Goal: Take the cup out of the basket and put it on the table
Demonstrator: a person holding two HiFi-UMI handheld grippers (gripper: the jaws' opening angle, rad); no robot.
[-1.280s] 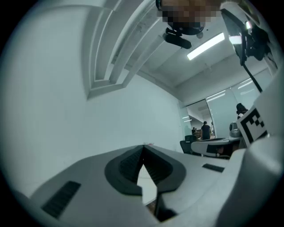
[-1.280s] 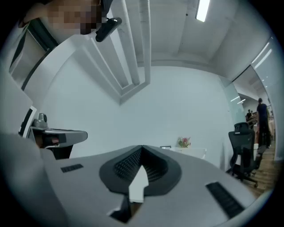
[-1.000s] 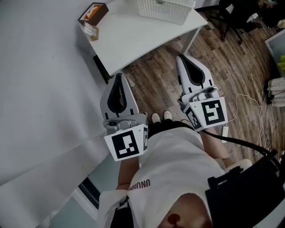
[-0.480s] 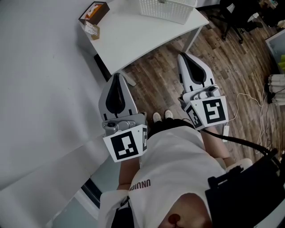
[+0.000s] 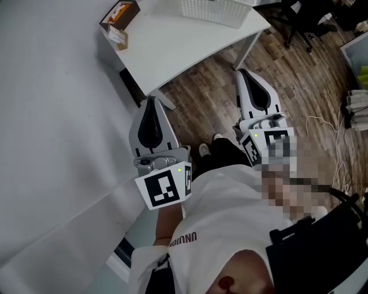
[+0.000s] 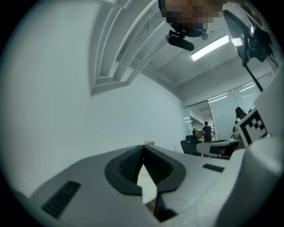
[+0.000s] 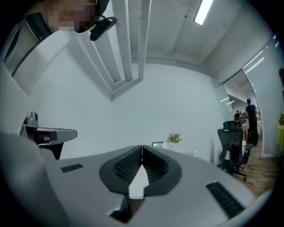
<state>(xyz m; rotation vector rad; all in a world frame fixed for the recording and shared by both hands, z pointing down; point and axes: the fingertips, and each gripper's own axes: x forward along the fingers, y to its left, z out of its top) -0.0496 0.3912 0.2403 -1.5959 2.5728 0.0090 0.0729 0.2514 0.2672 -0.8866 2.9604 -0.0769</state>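
Observation:
A white mesh basket (image 5: 214,11) stands on the far part of a white table (image 5: 172,49), cut by the top edge of the head view; in the right gripper view the basket (image 7: 181,147) shows small beyond the jaws. No cup is visible. My left gripper (image 5: 152,102) is held near my body, jaws shut on nothing, tips close to the table's near corner. To its right my right gripper (image 5: 244,74) is also shut and empty, over the wooden floor short of the table.
A small brown box (image 5: 119,14) with orange contents and a little card sit at the table's left end, by the white wall. A black office chair (image 5: 299,20) stands at the far right. Cables and a power strip (image 5: 345,123) lie on the floor at right.
Both grippers have shifted slightly to the right and forward as the person steps toward the table. Their jaws stay shut.

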